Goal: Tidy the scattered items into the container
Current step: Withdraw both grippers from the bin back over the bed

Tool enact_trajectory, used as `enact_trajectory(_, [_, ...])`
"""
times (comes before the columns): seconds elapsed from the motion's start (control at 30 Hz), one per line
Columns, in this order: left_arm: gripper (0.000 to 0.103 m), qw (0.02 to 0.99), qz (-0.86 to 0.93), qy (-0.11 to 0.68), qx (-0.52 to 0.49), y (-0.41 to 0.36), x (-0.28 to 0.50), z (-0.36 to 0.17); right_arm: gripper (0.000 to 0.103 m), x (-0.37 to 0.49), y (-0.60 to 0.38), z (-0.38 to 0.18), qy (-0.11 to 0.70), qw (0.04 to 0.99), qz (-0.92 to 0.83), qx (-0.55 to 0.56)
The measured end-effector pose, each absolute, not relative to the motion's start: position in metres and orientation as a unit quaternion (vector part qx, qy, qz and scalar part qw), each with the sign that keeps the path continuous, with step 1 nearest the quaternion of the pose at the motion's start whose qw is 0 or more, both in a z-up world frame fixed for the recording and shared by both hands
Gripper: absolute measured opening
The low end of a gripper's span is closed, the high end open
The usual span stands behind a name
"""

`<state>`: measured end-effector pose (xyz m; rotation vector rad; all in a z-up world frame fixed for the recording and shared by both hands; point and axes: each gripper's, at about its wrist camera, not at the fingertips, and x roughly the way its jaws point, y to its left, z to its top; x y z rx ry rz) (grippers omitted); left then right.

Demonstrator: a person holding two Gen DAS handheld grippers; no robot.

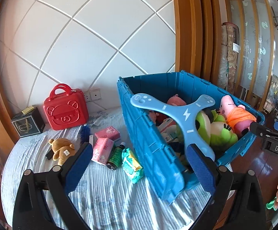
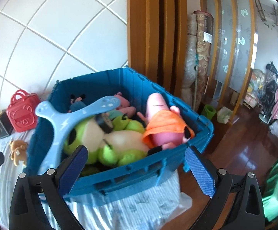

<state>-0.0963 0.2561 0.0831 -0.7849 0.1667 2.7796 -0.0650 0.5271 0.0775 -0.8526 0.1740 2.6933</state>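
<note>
Both grippers, left gripper (image 1: 139,164) and right gripper (image 2: 136,164), wide apart, hold nothing. Blue boomerang (image 1: 185,115) lies across blue bin (image 1: 148,140) rim; we nudge it down inside. Next we go grab brown bear (image 1: 62,147).

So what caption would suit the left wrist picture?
Open left gripper facing a blue crate of plush toys.

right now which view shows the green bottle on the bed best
The left wrist view: the green bottle lies in plain sight between the pink packet and the blue crate. In the right wrist view the crate hides it.
</note>
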Motion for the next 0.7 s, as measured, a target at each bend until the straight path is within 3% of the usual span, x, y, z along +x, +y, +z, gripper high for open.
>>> enact_trajectory(0.33, [0.099, 0.099, 0.954, 0.049, -0.279, 0.149, -0.056, 0.077, 0.103, -0.003, 0.376, 0.08, 0.058, 0.1, 0.95, -0.292])
enact_trajectory(0.7, [0.099, 0.079, 0.957, 0.034, -0.276, 0.136, -0.037, 0.077, 0.103, 0.015, 0.356, 0.085, 0.05, 0.092, 0.953, -0.284])
